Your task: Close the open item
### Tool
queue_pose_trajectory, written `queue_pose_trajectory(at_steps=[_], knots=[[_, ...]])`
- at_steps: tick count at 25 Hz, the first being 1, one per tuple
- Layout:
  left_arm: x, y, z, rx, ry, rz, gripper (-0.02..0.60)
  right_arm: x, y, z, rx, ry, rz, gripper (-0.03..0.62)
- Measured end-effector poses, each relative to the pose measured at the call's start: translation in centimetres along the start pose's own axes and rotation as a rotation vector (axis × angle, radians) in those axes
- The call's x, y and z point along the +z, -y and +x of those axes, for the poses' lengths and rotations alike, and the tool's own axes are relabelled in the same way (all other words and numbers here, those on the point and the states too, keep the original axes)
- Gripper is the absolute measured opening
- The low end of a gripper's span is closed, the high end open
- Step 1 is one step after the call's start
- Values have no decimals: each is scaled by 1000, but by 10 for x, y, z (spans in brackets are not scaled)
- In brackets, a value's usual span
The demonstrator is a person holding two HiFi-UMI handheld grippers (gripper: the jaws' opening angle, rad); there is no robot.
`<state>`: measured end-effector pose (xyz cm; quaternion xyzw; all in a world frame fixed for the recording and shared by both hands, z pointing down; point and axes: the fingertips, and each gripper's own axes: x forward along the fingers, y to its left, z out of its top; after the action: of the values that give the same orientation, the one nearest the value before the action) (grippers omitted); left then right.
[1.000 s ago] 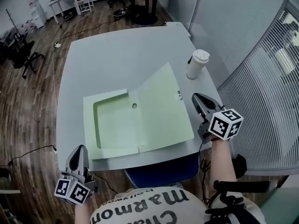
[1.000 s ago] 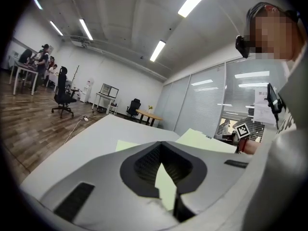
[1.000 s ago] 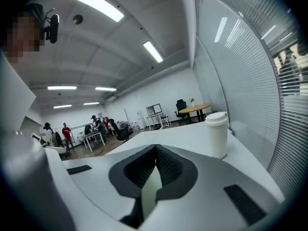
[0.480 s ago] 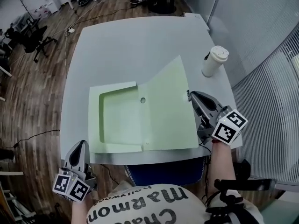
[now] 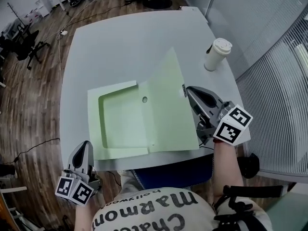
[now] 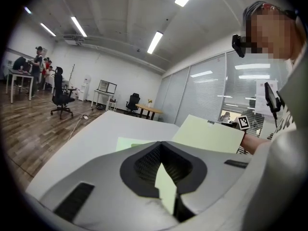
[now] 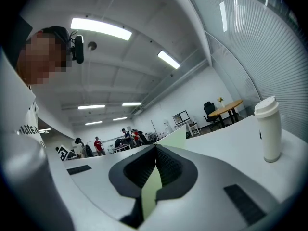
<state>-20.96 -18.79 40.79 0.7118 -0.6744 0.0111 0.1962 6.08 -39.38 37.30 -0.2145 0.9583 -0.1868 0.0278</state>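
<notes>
A light green box file lies open on the grey table (image 5: 120, 42). Its shallow tray (image 5: 120, 121) is on the left, and its lid (image 5: 168, 105) slopes upward to the right. My right gripper (image 5: 190, 90) is shut, with its tip at the lid's right edge beside the small clasp (image 5: 184, 91). In the right gripper view the lid (image 7: 177, 136) rises just past the shut jaws of the right gripper (image 7: 155, 148). My left gripper (image 5: 85, 145) is shut and hangs off the table's front left corner, holding nothing. The left gripper view shows the left gripper (image 6: 161, 148) pointing at the lid (image 6: 211, 134).
A white lidded paper cup (image 5: 217, 53) stands at the table's right edge, and it also appears in the right gripper view as the cup (image 7: 268, 129). A blue chair seat (image 5: 168, 170) is tucked under the front edge. A glass wall with blinds runs along the right. Wooden floor lies to the left.
My right gripper has moved left and forward, up to the lid's right edge. The left gripper stays low at the front left corner. The head camera has shifted a little.
</notes>
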Motion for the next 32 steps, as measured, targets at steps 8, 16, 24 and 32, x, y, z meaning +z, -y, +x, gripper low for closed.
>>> queue_pose_trajectory(at_steps=[8, 16, 24, 32], knots=[[9, -31, 17, -142, -21, 25, -2, 1, -39, 24, -94, 1, -30, 2], [35, -91, 9, -270, -16, 34, -2, 0, -96, 55, -227, 22, -66, 2], [71, -95, 16, -313, 15, 34, -2, 10, -101, 56, -292, -8, -69, 2], [73, -125, 10, -325, 24, -1, -2, -8, -115, 89, -310, -88, -78, 2]])
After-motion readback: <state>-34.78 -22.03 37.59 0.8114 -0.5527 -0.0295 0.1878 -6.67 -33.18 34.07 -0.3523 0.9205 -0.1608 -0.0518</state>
